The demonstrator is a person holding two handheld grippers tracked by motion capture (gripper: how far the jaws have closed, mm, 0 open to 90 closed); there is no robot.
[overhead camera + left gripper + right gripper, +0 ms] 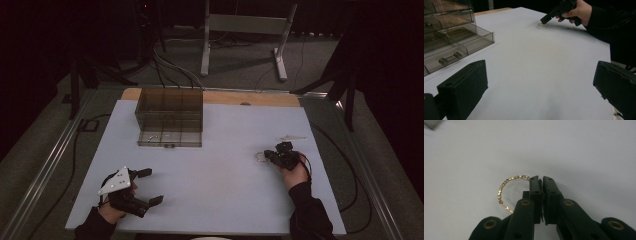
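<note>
Bracelet (506, 187), a thin gold chain set with tiny stones, lay curled on the pale table (210, 170) with its arc spreading out to the left of the right claw (540, 180), whose jaws looked pressed together on the link at their tips; I judged it clenched on the chain, though whether the link truly sat between the pads was hard to tell. Going from left to right across the room: the left claw (148, 186) rested low on the near edge, jaws spread wide and holding nothing, the hand (112, 207) wrapped round its grip and the grey plate facing up. Ahead of it and farther off stood the smoky clear drawer cabinet (170, 117), one low drawer pulled out toward the claw. Well to the right, the other hand (295, 172) tipped its claw steeply down so the tips met the table beside the bracelet, wrist raised, sleeve trailing back to the near edge. What worried me was the slim purchase: pinched by a single link at the very tips, the chain could slip free on lifting, or swing and snag on the drawer's rim if carried there too fast.
</note>
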